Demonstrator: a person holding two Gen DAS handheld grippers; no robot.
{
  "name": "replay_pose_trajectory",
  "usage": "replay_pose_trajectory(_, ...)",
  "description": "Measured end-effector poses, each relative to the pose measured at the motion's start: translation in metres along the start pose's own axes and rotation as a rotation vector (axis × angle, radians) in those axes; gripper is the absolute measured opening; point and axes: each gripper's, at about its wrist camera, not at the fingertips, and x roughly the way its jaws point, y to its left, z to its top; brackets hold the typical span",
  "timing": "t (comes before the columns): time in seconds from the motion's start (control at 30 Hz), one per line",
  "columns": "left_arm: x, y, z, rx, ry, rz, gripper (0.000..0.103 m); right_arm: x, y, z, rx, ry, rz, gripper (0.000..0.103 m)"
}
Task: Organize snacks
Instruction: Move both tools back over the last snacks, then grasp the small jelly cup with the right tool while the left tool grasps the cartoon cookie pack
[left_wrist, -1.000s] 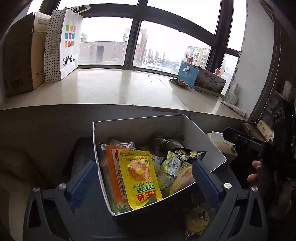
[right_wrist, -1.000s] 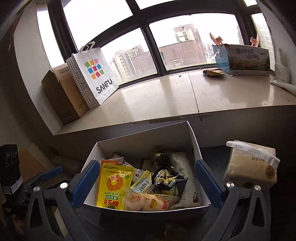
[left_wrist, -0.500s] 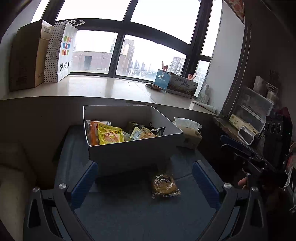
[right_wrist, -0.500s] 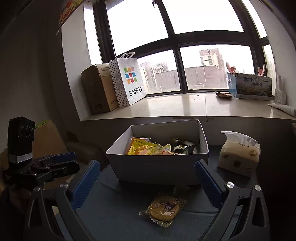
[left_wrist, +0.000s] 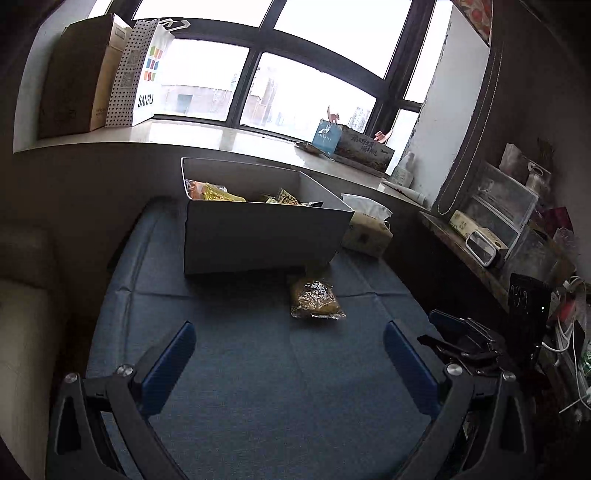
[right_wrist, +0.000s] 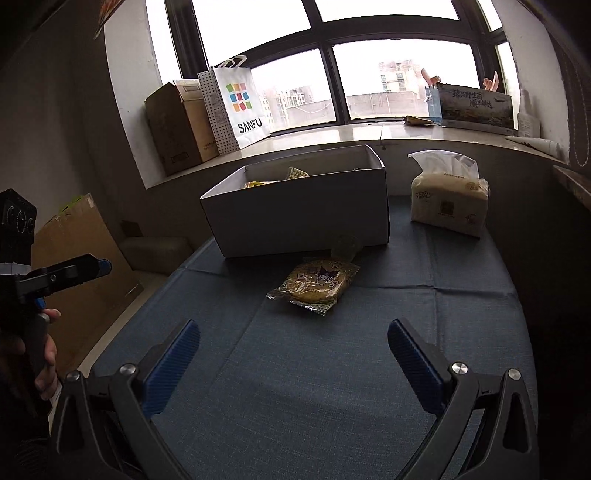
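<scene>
Cardboard box (right_wrist: 173, 127) and a SANFU bag (right_wrist: 242, 105) sit over on the left end of the windowsill. Left gripper (left_wrist: 290, 341) hovers above the blue table (left_wrist: 258, 387), fingers spread wide, gripping nothing. Right gripper (right_wrist: 293, 341) looks the same, wide open and empty. Between them and further back there's the white snack box (right_wrist: 303, 210) with packets poking over the rim, and one wrapped cookie packet (right_wrist: 314, 284) lying on the cloth just in front of it, outside the box. Tissue pack (right_wrist: 448, 194) stands just right of the box.
</scene>
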Motion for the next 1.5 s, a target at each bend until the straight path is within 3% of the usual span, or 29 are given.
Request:
replay_pose_trajectory(0.27, -0.001, -0.013, -0.003, 0.044, -0.007, -0.017, 0.103, -0.003, -0.003, 0.002, 0.007, -0.022, -0.027, 0.103)
replay_pose_trajectory(0.47, 0.000, -0.020, -0.004, 0.069, -0.004, -0.032, 0.103, 0.016, -0.011, 0.017, 0.028, 0.001, -0.040, 0.103)
replay_pose_trajectory(0.63, 0.002, -0.020, -0.006, 0.072, 0.004, -0.027, 0.103, 0.056, -0.024, 0.042, 0.057, 0.038, -0.035, 0.103)
replay_pose_trajectory(0.8, 0.003, -0.014, -0.008, 0.057, 0.008, -0.019, 0.103, 0.109, -0.035, 0.064, 0.097, 0.127, -0.090, 0.103)
replay_pose_trajectory(0.97, 0.006, -0.006, -0.010, 0.032, 0.024, -0.006, 0.103, 0.157, -0.041, 0.084, 0.109, 0.162, -0.165, 0.103)
replay_pose_trajectory(1.13, 0.008, 0.003, -0.012, 0.009, 0.033, 0.004, 0.103, 0.194, -0.053, 0.090, 0.136, 0.213, -0.177, 0.102)
replay_pose_trajectory(1.17, 0.008, 0.005, -0.013, 0.003, 0.036, 0.006, 0.103, 0.199, -0.054, 0.090, 0.138, 0.224, -0.185, 0.095)
replay_pose_trajectory(1.27, 0.008, 0.010, -0.013, -0.005, 0.040, 0.012, 0.103, 0.217, -0.059, 0.085, 0.143, 0.300, -0.198, 0.047)
replay_pose_trajectory(1.5, 0.018, 0.014, -0.015, -0.014, 0.066, 0.015, 0.103, 0.180, -0.053, 0.079, 0.106, 0.213, -0.109, 0.046)
